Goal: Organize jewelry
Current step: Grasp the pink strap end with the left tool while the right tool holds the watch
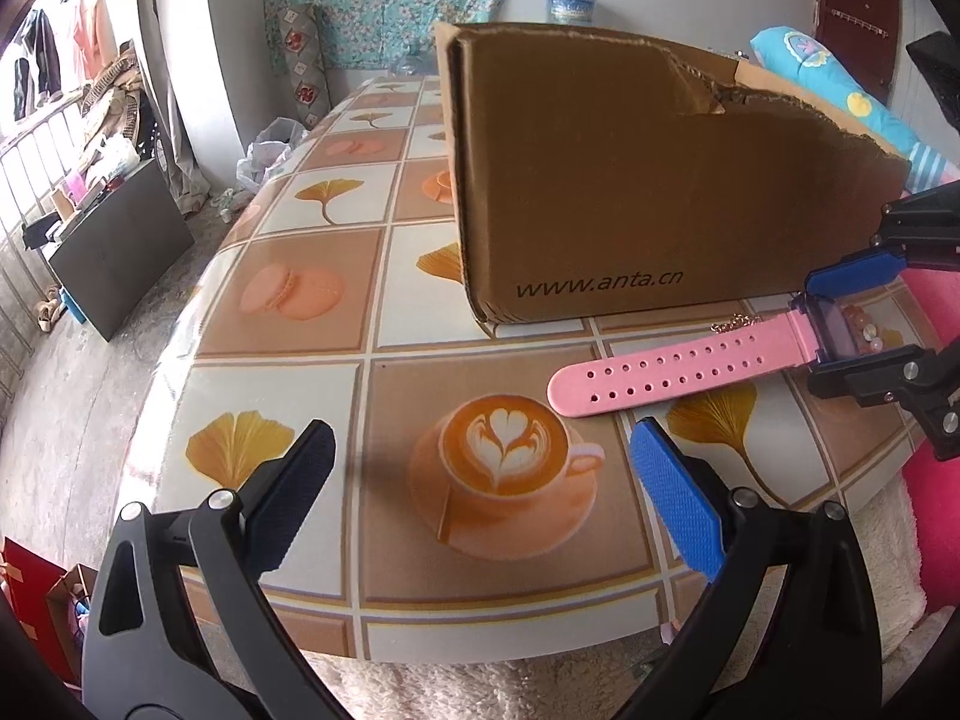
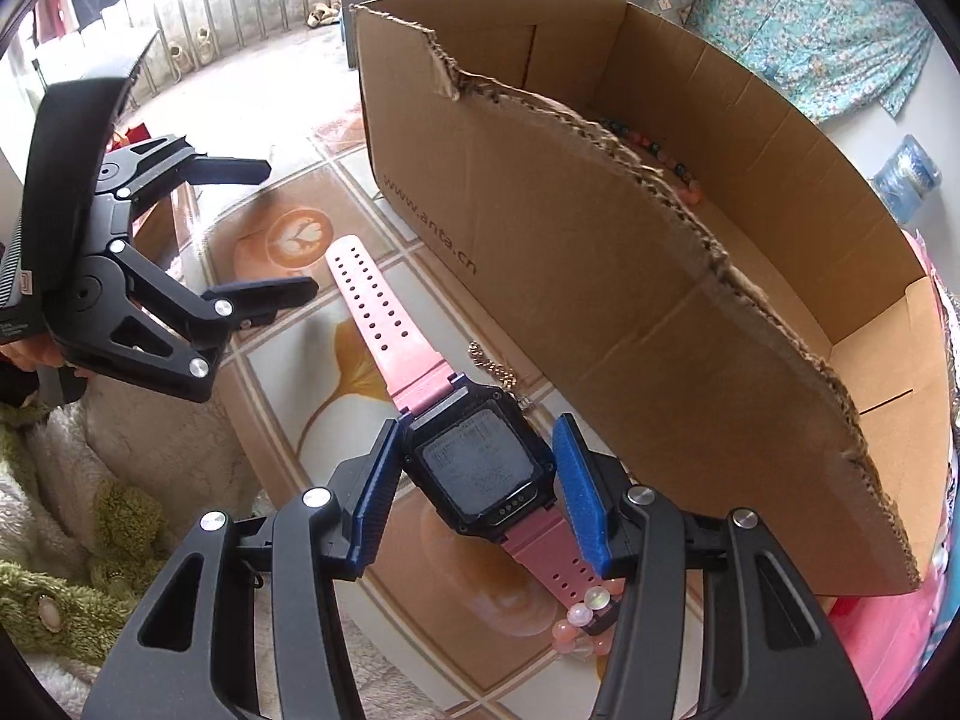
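item: pink watch (image 2: 480, 468), square dark face, pink holed strap. location: flat on the patterned tabletop (image 1: 300, 324), just in front of the cardboard box (image 2: 600, 312), strap running away toward the latte print.

step in hand: pickup of the watch for transfer into the box; judged early, since the watch is on the tabletop and not lifted.

right tongs (image 2: 480, 489): pointing steeply down over the watch face, blue pads on either side of the case. left pad looks to be at the case edge, right pad shows a narrow gap; about half open, no firm grip visible.

left tongs (image 1: 480, 504): wide open, empty, hovering over the coffee-cup print, angled down, well apart from the watch face.

other pieces: a bead bracelet (image 2: 585, 618) by the right tongs near the strap end; a thin chain (image 2: 492, 363) between watch and box; a bead string (image 2: 654, 150) already inside the box.

next move calls for: closing squarely on the case sides, lifting clear of the bracelet, then carrying over the torn front wall of the box.
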### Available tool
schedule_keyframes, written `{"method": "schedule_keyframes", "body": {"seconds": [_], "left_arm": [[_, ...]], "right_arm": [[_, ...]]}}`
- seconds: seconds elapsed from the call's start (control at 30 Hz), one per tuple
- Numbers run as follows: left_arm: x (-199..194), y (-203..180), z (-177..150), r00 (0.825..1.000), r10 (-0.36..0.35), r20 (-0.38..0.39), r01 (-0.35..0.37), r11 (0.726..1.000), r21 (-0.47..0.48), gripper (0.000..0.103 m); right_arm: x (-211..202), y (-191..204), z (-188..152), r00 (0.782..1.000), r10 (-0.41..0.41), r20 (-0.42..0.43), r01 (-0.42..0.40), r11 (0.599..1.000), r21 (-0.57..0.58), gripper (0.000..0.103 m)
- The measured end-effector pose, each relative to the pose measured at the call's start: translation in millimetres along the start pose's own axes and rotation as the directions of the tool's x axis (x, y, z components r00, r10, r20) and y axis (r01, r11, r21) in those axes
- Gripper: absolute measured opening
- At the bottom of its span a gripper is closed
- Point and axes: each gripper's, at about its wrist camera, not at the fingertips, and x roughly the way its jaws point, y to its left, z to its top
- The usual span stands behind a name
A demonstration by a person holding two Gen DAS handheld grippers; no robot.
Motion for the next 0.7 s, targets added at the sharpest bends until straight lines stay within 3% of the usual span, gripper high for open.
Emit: {"method": "schedule_keyframes", "body": {"seconds": [0.27,0.47,0.7], "left_arm": [[-40,-3,-14,0.990,-0.034,0.140,0.024,0.997,0.070,0.095],[-51,-32,-26,0.984,-0.063,0.170,0.029,0.980,0.197,0.094],[-36,-64,-31,0.989,-0.043,0.138,-0.004,0.946,0.323,0.068]], "right_arm": [[16,8,2,0.998,0.063,-0.032,-0.062,0.998,0.022,0.050],[22,4,5,0.989,0.140,-0.044,-0.137,0.989,0.058,0.050],[28,-19,6,0.957,0.287,-0.048,-0.274,0.944,0.183,0.050]]}}
